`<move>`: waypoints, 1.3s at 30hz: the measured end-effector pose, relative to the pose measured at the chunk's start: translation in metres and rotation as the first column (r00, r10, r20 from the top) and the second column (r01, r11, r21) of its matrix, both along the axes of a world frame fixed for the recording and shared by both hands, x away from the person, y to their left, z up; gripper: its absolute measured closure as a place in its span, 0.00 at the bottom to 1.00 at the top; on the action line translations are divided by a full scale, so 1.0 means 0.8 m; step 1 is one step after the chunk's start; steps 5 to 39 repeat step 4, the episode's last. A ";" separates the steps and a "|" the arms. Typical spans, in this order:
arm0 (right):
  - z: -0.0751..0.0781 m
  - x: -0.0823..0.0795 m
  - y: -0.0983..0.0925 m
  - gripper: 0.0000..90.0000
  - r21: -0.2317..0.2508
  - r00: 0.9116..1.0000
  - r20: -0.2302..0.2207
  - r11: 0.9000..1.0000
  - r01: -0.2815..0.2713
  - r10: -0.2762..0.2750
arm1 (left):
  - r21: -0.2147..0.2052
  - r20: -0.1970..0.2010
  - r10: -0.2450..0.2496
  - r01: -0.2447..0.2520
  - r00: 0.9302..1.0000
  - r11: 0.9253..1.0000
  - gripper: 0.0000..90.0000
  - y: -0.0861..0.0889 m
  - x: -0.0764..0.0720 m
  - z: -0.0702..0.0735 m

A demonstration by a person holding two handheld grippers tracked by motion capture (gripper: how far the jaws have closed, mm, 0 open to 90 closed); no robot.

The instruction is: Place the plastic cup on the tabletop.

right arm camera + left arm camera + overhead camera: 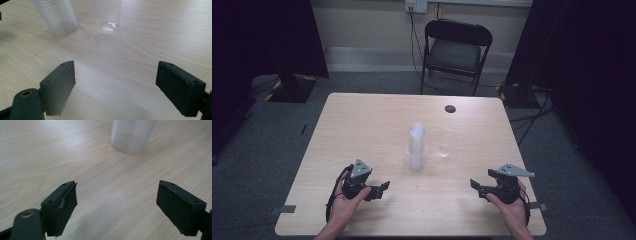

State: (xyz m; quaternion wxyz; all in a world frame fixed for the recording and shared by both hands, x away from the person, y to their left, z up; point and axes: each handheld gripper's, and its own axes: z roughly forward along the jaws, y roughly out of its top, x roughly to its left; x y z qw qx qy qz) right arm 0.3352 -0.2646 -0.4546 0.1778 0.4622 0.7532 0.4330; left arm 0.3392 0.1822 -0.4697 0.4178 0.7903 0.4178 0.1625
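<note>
A stack of clear plastic cups (417,146) stands mouth down near the middle of the light wooden table (362,120). Just right of it stands a single clear cup (445,143), upright. The left gripper (383,188) rests near the front left, held in a hand, jaws open and empty, pointing right toward the stack (132,135). The right gripper (474,186) rests near the front right, open and empty, pointing left. Its view has the stack (57,17) at upper left and the single cup (108,15) beside it.
A small black round spot (450,108) marks the table's far side. A black folding chair (455,51) stands behind the table. Dark curtains and cables flank both sides on the grey floor.
</note>
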 end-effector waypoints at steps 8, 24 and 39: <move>-0.006 -0.003 -0.007 0.17 0.014 1.000 -0.020 1.000 0.014 -0.013 | -0.006 -0.006 0.015 -0.015 1.000 1.000 0.18 0.004 0.001 -0.001; -0.006 -0.003 -0.007 0.17 0.014 1.000 -0.020 1.000 0.014 -0.013 | -0.006 -0.006 0.015 -0.015 1.000 1.000 0.18 0.004 0.001 -0.001; -0.006 -0.003 -0.007 0.17 0.014 1.000 -0.020 1.000 0.014 -0.013 | -0.006 -0.006 0.015 -0.015 1.000 1.000 0.18 0.004 0.001 -0.001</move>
